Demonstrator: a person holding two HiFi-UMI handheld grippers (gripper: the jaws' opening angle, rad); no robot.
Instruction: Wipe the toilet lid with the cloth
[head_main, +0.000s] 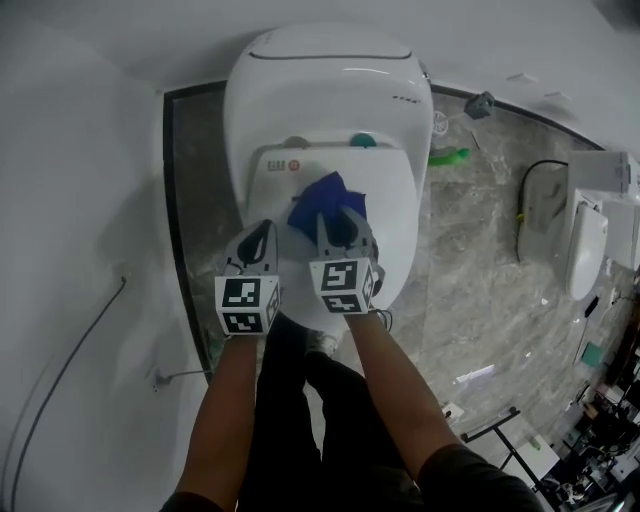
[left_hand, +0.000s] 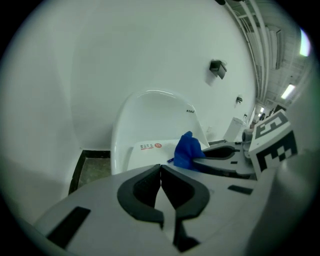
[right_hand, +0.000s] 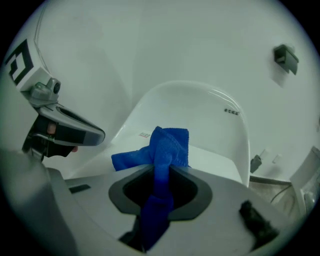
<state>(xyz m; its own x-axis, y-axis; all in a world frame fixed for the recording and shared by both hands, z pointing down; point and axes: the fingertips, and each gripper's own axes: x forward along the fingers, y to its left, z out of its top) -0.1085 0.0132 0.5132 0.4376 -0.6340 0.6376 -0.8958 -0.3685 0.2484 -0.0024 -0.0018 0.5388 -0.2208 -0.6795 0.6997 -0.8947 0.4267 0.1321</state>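
Observation:
A white toilet with its lid (head_main: 375, 190) shut stands against the wall. A blue cloth (head_main: 326, 202) bunches on the lid's middle, pinched between the jaws of my right gripper (head_main: 338, 222); in the right gripper view the blue cloth (right_hand: 162, 150) sticks out from the right gripper (right_hand: 161, 176) and trails back through it. My left gripper (head_main: 262, 240) is shut and empty, hovering at the lid's left edge beside the right one. In the left gripper view the left gripper (left_hand: 161, 171) has its jaws pressed together, with the cloth (left_hand: 188, 151) ahead to the right.
The toilet tank (head_main: 330, 65) lies behind the lid against the white wall. A marble floor (head_main: 480, 250) spreads to the right, with a green object (head_main: 449, 155), a second white toilet (head_main: 585, 240) and a cable (head_main: 535, 200). A thin cord (head_main: 70, 370) runs along the white surface on the left.

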